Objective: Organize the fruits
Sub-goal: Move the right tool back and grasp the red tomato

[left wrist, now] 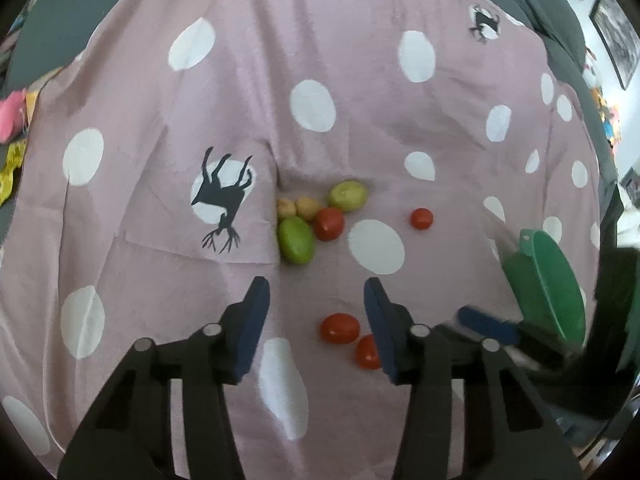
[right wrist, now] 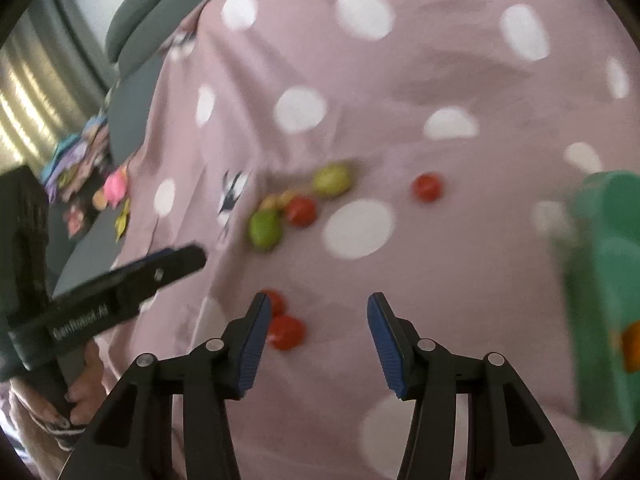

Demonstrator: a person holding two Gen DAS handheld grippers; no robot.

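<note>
Fruits lie on a pink polka-dot cloth [left wrist: 320, 60]. A cluster holds two green fruits [left wrist: 295, 240] [left wrist: 348, 196], two small tan ones [left wrist: 298, 207] and a red tomato [left wrist: 329, 223]. One tomato [left wrist: 421, 218] lies alone to the right. Two tomatoes [left wrist: 340, 328] [left wrist: 367, 352] lie just in front of my open, empty left gripper [left wrist: 316, 292]. My right gripper [right wrist: 316, 306] is open and empty; in the left wrist view it shows blurred [left wrist: 486, 324] beside a green bowl [left wrist: 548, 280]. The bowl [right wrist: 604, 300] holds something orange [right wrist: 632, 346].
A grey sofa [left wrist: 48, 40] surrounds the cloth. Colourful toys [right wrist: 88, 168] lie on it at the left. Framed pictures [left wrist: 612, 32] hang on the wall at the right. The left gripper's body [right wrist: 120, 288] and the hand holding it show in the right wrist view.
</note>
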